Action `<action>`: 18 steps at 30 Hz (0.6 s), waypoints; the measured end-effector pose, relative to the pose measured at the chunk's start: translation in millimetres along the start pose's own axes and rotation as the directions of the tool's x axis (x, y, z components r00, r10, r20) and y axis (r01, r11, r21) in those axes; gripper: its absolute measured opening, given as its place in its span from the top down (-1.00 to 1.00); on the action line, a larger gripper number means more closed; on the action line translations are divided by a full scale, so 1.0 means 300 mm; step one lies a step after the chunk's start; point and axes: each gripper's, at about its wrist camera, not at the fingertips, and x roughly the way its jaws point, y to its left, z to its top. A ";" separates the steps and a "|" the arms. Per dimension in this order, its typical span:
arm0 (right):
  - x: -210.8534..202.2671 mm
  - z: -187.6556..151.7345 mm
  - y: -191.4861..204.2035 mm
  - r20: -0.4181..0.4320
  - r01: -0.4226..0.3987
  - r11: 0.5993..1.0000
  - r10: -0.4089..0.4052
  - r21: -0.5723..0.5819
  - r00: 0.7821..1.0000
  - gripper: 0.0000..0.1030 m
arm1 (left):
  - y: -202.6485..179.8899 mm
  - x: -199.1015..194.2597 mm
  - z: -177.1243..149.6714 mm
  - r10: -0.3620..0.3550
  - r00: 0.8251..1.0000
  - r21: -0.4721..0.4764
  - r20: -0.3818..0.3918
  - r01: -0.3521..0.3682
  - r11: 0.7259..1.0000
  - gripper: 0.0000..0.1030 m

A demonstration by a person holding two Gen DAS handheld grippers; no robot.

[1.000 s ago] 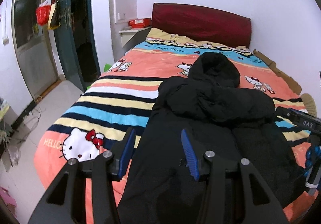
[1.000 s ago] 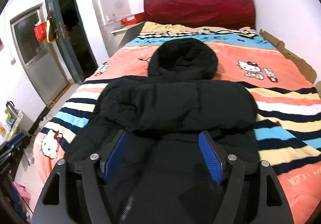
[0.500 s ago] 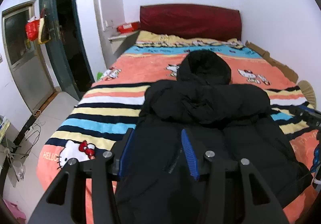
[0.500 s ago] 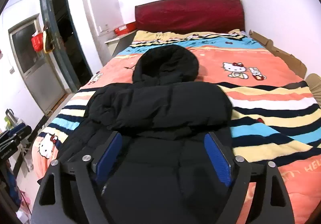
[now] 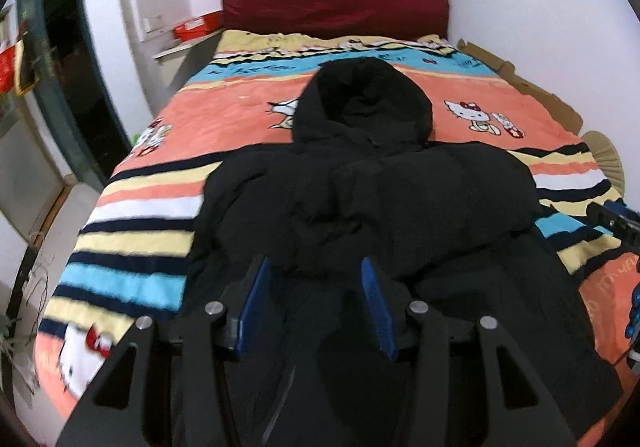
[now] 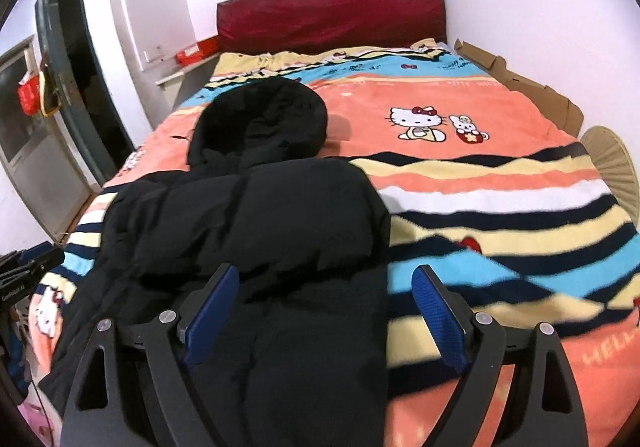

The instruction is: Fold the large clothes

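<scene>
I see one bed [image 5: 168, 151] filling mid-frame, its striped cartoon-cat blanket [image 6: 500, 183] under one black hooded jacket [image 5: 372, 207], which lies lengthwise with its hood [image 6: 260, 119] toward the one red headboard [image 5: 332, 3] at the top. My two grippers sit low in frame: left gripper [image 5: 316, 307] moderately open, right gripper [image 6: 328, 315] wide open, neither gripping anything, both over the jacket's lower half.

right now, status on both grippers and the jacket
Left gripper open, empty, over the black jacket. Right gripper open, empty, at its right edge. Jacket flat on the bed, sleeves folded across, hood up top. Nothing in the way.
</scene>
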 end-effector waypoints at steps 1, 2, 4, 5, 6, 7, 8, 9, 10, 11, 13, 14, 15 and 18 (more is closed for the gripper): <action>0.029 0.020 -0.003 -0.003 0.004 1.000 -0.004 -0.004 1.000 -0.70 | -0.010 0.026 0.015 -0.001 1.000 0.008 0.001 0.001 1.000 0.11; 0.051 0.035 -0.006 -0.006 0.005 1.000 -0.005 -0.009 1.000 -0.70 | -0.023 0.062 0.037 -0.004 1.000 0.019 0.002 0.004 1.000 0.11; 0.117 0.077 -0.002 -0.013 0.012 1.000 -0.012 -0.026 1.000 -0.70 | -0.049 0.134 0.077 -0.024 1.000 0.038 0.003 0.024 0.999 0.11; 0.153 0.097 0.005 -0.017 0.014 0.999 -0.015 -0.035 1.000 -0.70 | -0.065 0.181 0.102 -0.034 0.999 0.050 0.005 0.034 0.998 0.11; 0.200 0.118 0.015 -0.023 0.014 0.999 -0.015 -0.047 1.000 -0.70 | -0.076 0.212 0.118 -0.041 0.999 0.060 0.006 0.040 0.997 0.11; 0.227 0.130 0.021 -0.028 0.013 0.998 -0.015 -0.053 1.000 -0.70 | -0.083 0.247 0.136 -0.044 0.999 0.067 0.008 0.043 0.997 0.11; 0.265 0.141 0.028 -0.034 0.014 0.998 -0.016 -0.062 0.999 -0.70 | -0.088 0.286 0.153 -0.044 0.999 0.067 0.010 0.043 0.997 0.11; 0.305 0.150 0.036 -0.041 0.017 0.997 -0.020 -0.069 0.999 -0.70 | -0.087 0.324 0.166 -0.048 0.999 0.061 0.011 0.047 0.997 0.11; 0.343 0.154 0.042 -0.049 0.019 0.997 -0.023 -0.073 0.999 -0.70 | -0.083 0.355 0.171 -0.050 0.999 0.057 0.007 0.050 0.997 0.11; 0.366 0.153 0.048 -0.055 0.020 0.997 -0.024 -0.075 0.998 -0.70 | -0.079 0.406 0.169 -0.036 0.999 0.063 -0.010 0.037 0.997 0.11; 0.444 0.131 0.051 -0.094 0.014 0.996 -0.022 -0.085 0.995 -0.70 | -0.065 0.484 0.140 -0.002 0.999 0.084 -0.045 0.006 0.996 0.11; 0.467 0.122 0.053 -0.108 0.011 0.996 -0.021 -0.089 0.994 -0.69 | -0.060 0.501 0.126 -0.002 0.999 0.093 -0.044 0.007 0.996 0.04; 0.493 0.103 0.046 -0.125 -0.001 0.996 -0.010 -0.086 0.992 -0.70 | -0.043 0.510 0.101 -0.015 0.999 0.101 -0.037 0.019 0.995 0.03; 0.515 0.058 -0.007 -0.140 -0.020 0.999 0.014 -0.046 0.990 -0.77 | -0.001 0.481 0.055 -0.074 0.997 0.102 -0.038 0.078 0.992 0.02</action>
